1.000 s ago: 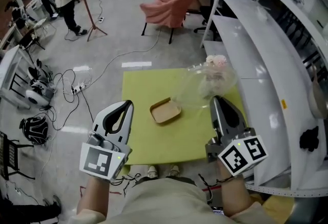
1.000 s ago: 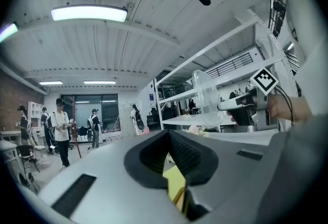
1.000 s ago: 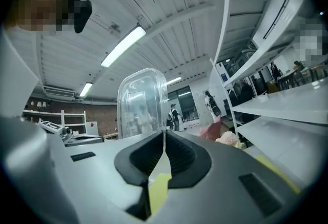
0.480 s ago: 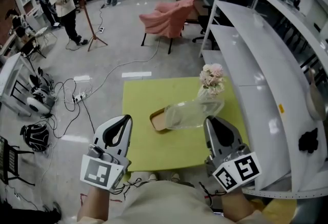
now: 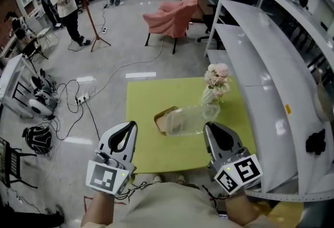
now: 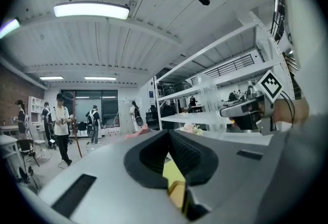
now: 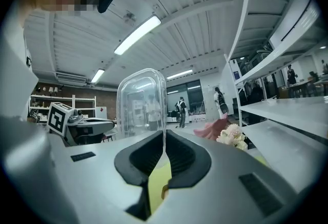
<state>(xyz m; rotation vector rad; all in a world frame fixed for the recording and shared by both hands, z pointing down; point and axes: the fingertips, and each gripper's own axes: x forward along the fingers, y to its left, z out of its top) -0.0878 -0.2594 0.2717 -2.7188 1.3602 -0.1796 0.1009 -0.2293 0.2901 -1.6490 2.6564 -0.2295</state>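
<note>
Clear lid (image 5: pixel 188 119) juts ahead of right hand-held gripper (image 5: pixel 210 129) (rim pinched).

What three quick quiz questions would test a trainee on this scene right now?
1. True or false: the right gripper is shut on the clear lid.
2. Which thing does the lid partly overlap in the head view? A) brown tray B) a mug C) a book
3. Fill in: the left gripper holds ____.
Key: 1 true; 2 A; 3 nothing, since its jaws are together with nothing between them.
</note>
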